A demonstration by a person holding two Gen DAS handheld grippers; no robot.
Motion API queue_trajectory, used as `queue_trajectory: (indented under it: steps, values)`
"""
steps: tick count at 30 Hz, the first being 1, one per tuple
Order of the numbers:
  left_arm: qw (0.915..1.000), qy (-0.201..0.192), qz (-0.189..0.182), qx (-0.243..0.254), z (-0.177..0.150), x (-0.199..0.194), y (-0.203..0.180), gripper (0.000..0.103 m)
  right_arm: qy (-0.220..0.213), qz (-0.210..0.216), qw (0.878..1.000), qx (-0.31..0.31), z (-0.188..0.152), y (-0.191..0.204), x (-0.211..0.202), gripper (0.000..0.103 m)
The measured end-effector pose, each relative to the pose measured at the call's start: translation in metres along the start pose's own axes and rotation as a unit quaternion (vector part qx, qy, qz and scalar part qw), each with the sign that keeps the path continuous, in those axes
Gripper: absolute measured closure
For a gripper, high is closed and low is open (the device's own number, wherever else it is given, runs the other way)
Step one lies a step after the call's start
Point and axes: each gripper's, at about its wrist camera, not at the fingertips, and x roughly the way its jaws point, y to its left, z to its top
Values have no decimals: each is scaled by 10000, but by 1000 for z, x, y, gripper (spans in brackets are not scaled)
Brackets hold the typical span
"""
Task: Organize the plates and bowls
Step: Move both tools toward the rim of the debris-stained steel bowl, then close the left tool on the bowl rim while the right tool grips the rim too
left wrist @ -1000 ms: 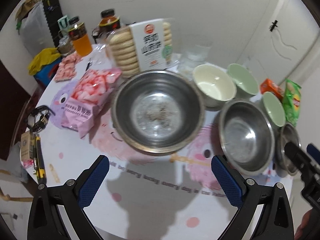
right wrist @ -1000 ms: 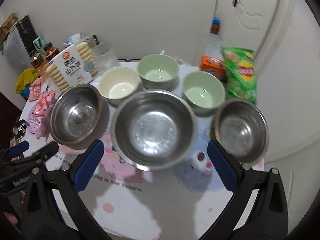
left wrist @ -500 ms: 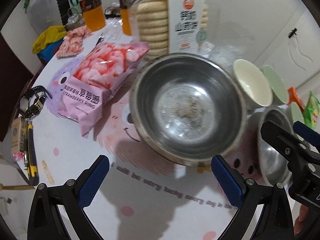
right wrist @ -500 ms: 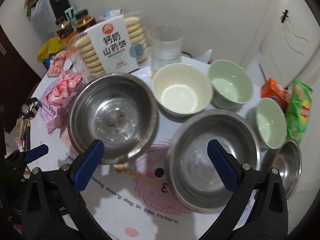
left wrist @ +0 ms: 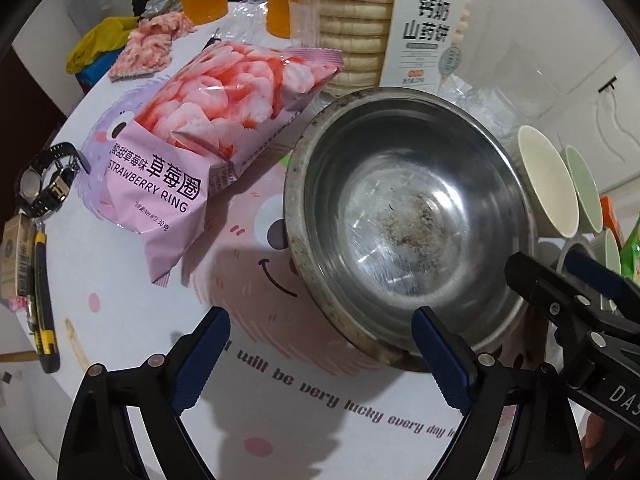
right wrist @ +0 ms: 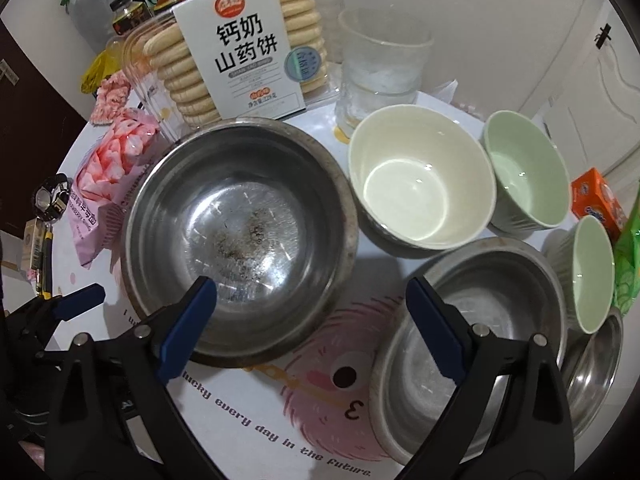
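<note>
The large steel bowl, just ahead of the right gripper with its near rim between the spread, closing jaws, looks stiff, light and slick, scuffed inside with dark specks, so its thin rim is the likeliest hold; the left gripper, also spread and closing on nothing, has that rim by its right finger. The second steel bowl sits behind the right gripper's right finger. The cream bowl and two green bowls beyond look heavier, glossy and chippable.
</note>
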Motion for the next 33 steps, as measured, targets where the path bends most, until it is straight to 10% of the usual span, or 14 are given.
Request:
queue_trajectory:
  steps: [7,27,33]
  values:
    - [9998,168,32,-57,6,16,0,12,286,48,9996,-62,5,3,21,18]
    - [9985,440,-254,-218,33,59,2,78,741,68,9965,374,21,-21,54,79]
    - [9986,427,-190,-235,30,55,-3,83,747,63,9964,384,22,-26,55,84]
